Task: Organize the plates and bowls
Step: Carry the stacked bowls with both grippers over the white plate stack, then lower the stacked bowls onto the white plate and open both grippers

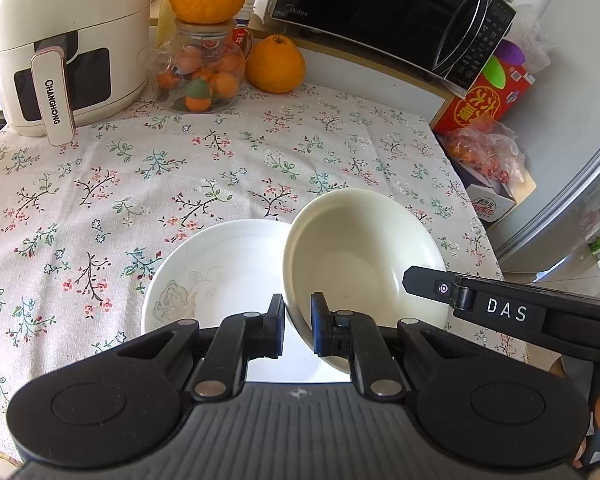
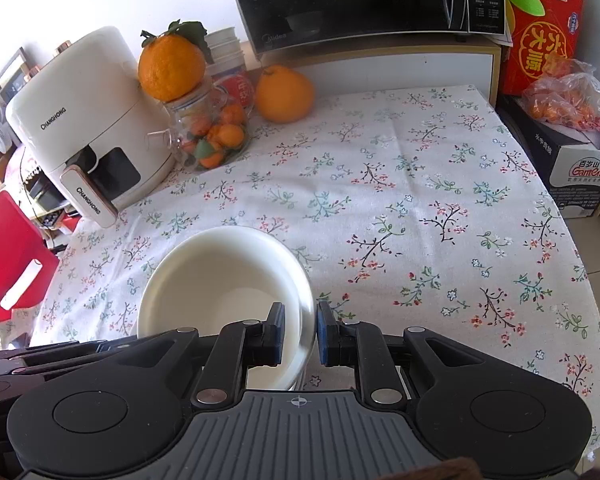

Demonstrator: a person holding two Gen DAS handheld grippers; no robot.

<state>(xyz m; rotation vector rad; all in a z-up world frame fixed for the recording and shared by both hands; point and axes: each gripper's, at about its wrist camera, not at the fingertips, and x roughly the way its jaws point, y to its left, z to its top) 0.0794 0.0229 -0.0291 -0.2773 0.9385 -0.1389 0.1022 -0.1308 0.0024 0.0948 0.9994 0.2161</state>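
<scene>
The left tool (image 1: 298, 326) is nearly closed, pinching the near rim of the cream bowl (image 1: 360, 256), which tilts above the desk (image 1: 220, 168). The right tool (image 2: 300, 330) pinches the same bowl's rim on the other side. Only the left wrist view shows the white plate (image 1: 204, 276) under the bowl.

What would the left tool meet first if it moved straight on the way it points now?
The left tool grips the cream bowl by its rim. Straight ahead and down, bowl and tool would probably meet the white plate first; depth is unclear.
</scene>
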